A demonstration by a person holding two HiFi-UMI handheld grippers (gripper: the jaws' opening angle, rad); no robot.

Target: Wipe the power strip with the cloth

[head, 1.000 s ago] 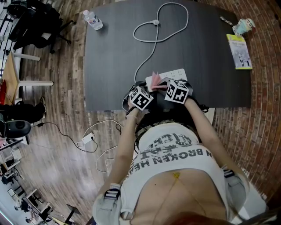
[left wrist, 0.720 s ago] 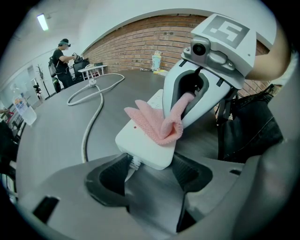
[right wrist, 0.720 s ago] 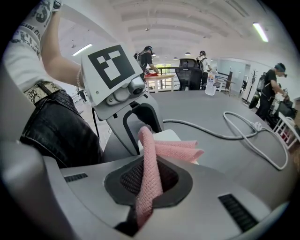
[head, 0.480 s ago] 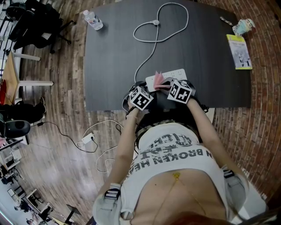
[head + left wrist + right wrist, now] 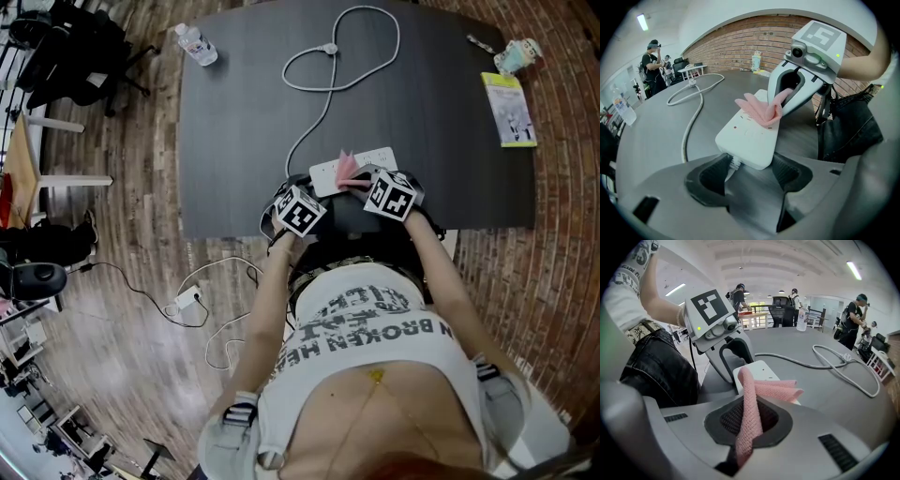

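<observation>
Power strip (image 5: 747,136) lies at the near edge of the dark surface (image 5: 441,122), right in front of you. Your left tool (image 5: 750,171) is clamped on its cord end. Your right tool (image 5: 750,420) is pinched tight on the pink cloth (image 5: 761,390), whose free end drapes over the strip's top. White cord (image 5: 323,112) loops away across the surface beyond.

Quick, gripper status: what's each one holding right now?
Left gripper: closed on the near end of the power strip.
Right gripper: closed on the pink cloth, which lies on the strip.
</observation>
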